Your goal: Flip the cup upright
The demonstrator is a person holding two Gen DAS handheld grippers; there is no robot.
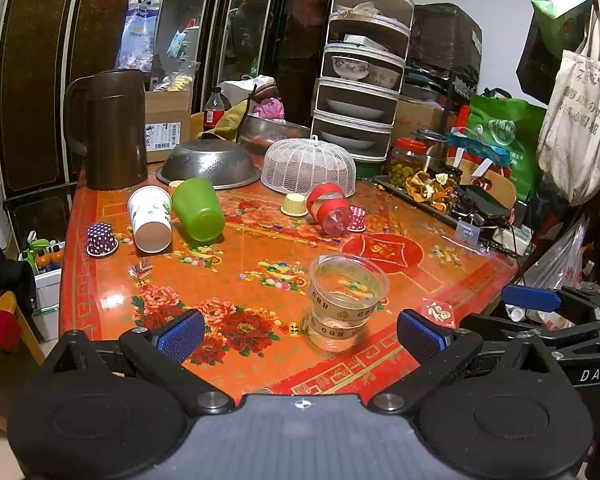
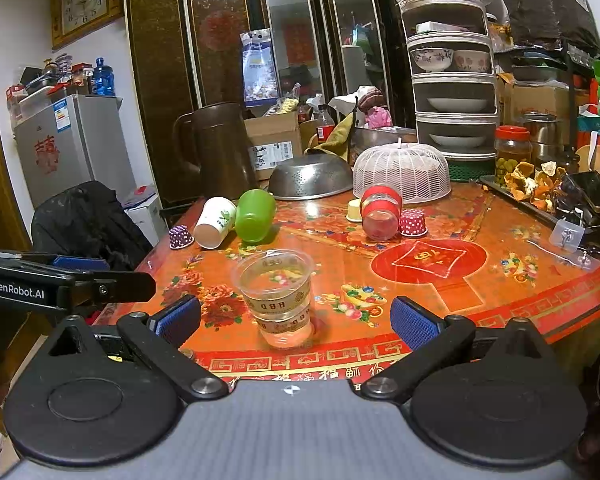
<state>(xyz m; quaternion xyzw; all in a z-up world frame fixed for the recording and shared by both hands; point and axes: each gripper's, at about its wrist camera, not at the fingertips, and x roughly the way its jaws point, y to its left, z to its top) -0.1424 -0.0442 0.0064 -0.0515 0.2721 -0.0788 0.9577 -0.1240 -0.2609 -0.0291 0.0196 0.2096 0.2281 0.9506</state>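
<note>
Clear plastic cup with gold bands (image 2: 278, 298) stood mouth-up near the orange floral table's (image 2: 440, 300) front edge, axis vertical, dead ahead between right gripper's (image 2: 296, 320) spread-apart fingers, nearer it than equally wide left gripper (image 1: 300, 334), both empty.

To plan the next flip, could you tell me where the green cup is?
The green cup lies tipped at the table's far left, touching the white paper cup, before the steel colander.

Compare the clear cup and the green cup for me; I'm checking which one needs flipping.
The clear cup stands upright, mouth up; the green cup lies on its side. The clear cup is see-through with gold bands; the green cup is opaque and plain. Both rest on the table.
</note>
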